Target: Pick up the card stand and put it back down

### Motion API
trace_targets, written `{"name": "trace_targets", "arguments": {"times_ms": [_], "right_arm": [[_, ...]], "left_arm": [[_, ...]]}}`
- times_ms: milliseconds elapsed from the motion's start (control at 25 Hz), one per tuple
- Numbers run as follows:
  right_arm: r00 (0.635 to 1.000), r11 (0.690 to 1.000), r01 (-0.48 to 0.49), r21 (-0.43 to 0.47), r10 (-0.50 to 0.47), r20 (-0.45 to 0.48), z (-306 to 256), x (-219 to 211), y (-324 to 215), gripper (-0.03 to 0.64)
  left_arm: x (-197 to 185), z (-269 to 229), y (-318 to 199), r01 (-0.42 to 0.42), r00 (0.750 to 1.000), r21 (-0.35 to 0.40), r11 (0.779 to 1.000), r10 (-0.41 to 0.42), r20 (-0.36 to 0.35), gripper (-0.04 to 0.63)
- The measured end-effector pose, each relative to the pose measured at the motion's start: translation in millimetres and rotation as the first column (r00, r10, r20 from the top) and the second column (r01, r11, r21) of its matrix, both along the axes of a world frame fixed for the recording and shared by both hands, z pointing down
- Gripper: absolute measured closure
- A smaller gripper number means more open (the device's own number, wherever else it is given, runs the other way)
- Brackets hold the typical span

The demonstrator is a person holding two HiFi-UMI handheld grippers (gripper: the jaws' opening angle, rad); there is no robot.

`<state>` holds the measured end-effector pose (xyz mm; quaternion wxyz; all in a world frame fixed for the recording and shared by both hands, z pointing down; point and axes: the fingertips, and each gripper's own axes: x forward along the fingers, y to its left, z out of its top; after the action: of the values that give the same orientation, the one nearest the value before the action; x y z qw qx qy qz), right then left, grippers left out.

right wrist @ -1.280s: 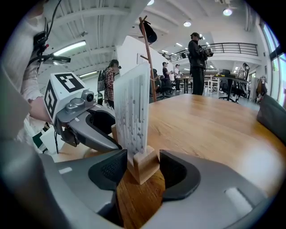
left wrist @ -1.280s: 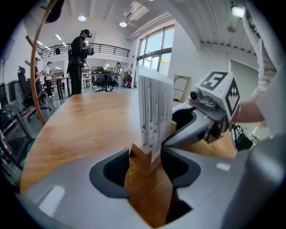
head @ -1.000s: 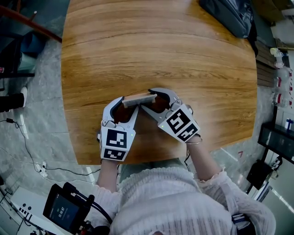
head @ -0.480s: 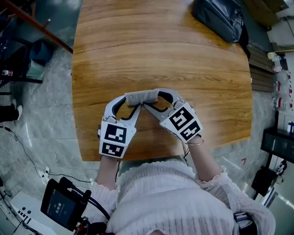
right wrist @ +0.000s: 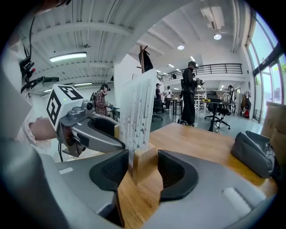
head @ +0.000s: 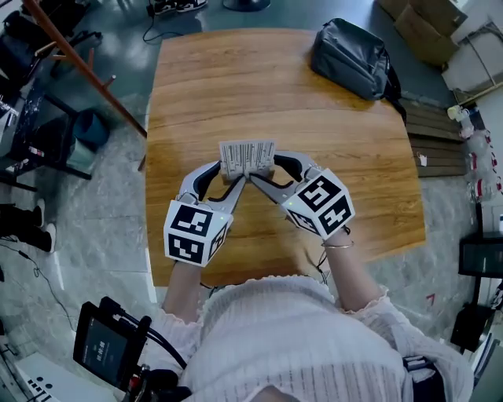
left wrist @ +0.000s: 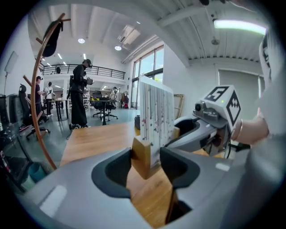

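Note:
The card stand (head: 247,159) is a small wooden block (left wrist: 142,156) with a white, line-printed card (left wrist: 156,116) upright in its slot. It hangs above the wooden table (head: 236,78), held from both ends. My left gripper (head: 227,176) is shut on the block's left end, and its own view shows the jaws (left wrist: 146,163) pressed on the wood. My right gripper (head: 268,172) is shut on the other end (right wrist: 144,162), its jaws set rather wide round the block (right wrist: 143,167). The card (right wrist: 136,114) rises between the two grippers.
A black bag (head: 351,56) lies on the table's far right corner. A wooden coat rack (head: 78,71) leans off the table's left side. Cardboard boxes (head: 424,23) stand on the floor at the upper right. People stand far off in the hall (left wrist: 80,94).
Both grippers have risen together with the card stand, which has lifted off the table. The card, seen edge-on before, now faces the head camera.

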<state>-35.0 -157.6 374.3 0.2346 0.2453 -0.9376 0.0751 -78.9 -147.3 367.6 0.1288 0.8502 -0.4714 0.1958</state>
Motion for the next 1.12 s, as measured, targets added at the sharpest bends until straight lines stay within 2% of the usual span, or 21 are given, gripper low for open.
{"name": "trace_targets", "arguments": {"times_ms": [280, 760, 1120], "right_arm": [[1.0, 0.999, -0.003, 0.04, 0.002, 0.025, -28.1, 9.5, -1.4, 0.411], [0.998, 1.0, -0.027, 0.014, 0.026, 0.062, -31.7, 15.7, 1.5, 0.413], [0.998, 0.999, -0.036, 0.012, 0.035, 0.06, -29.6, 17.7, 3.8, 0.413]], "left_arm": [[8.7, -29.8, -1.5, -0.006, 1.0, 0.064, 0.998, 0.006, -0.009, 0.393], [13.5, -34.2, 0.6, -0.017, 0.998, 0.096, 0.995, 0.023, -0.054, 0.393], [16.1, -32.5, 2.3, -0.015, 0.998, 0.088, 0.996, 0.021, -0.064, 0.393]]}}
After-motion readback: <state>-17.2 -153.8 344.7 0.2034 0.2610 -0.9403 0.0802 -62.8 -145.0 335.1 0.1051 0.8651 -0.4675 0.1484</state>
